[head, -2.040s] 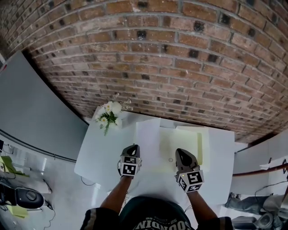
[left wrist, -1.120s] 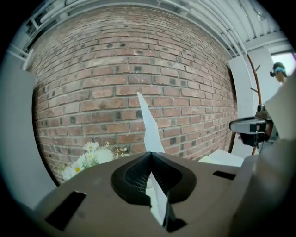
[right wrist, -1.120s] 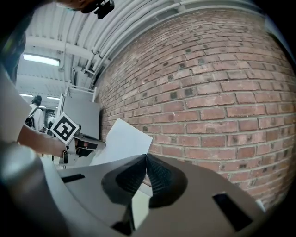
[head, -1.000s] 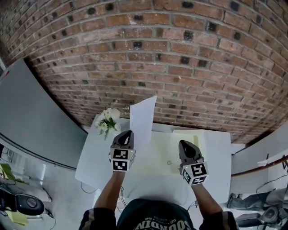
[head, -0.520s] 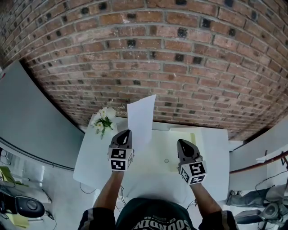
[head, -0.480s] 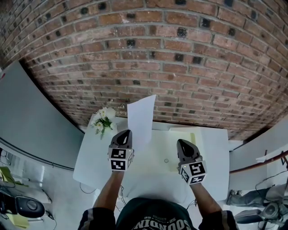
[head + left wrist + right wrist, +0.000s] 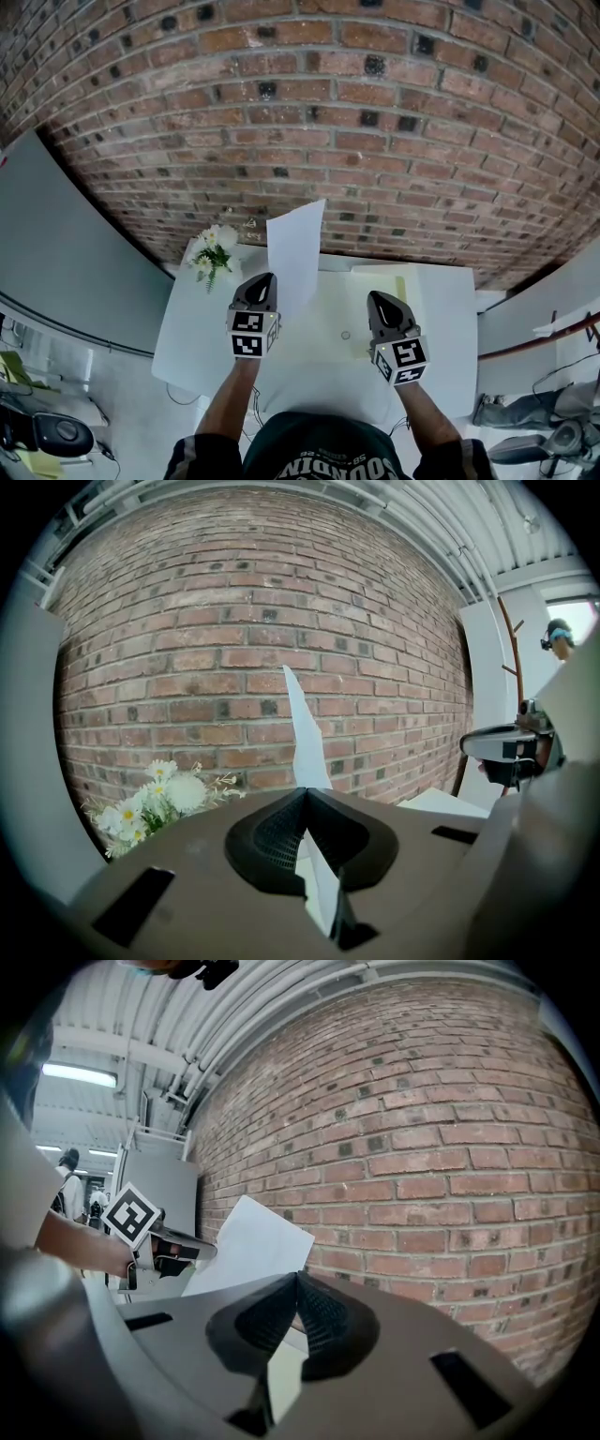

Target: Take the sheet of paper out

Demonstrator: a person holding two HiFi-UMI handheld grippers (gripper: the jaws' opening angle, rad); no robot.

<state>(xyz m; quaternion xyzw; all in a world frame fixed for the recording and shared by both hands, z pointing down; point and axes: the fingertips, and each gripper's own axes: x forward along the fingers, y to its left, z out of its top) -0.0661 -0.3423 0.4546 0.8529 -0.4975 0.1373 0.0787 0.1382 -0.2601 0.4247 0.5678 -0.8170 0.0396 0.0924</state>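
Head view, near to far, all ref. table [image 7: 197, 319].

- L gripper [image 7: 263, 278]: over table's near-left. Jaws pinch sheet of paper [image 7: 295, 248] by its lower edge. Sheet upright, clear of table, prob. lifted to free it.
- R gripper [image 7: 378, 298]: over table's right, jaws pressed together, above yellow folder [image 7: 405, 281], prob. minding it.
- Flowers [image 7: 211, 251]: far-left corner.
- Brick wall [image 7: 328, 122]: behind table.

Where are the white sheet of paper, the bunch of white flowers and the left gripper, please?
white sheet of paper [image 7: 296, 246]: head view, middle of the raised sheet.
bunch of white flowers [image 7: 212, 251]: head view, the blossoms.
left gripper [image 7: 306, 792]: left gripper view, midway between its fingers' tips.
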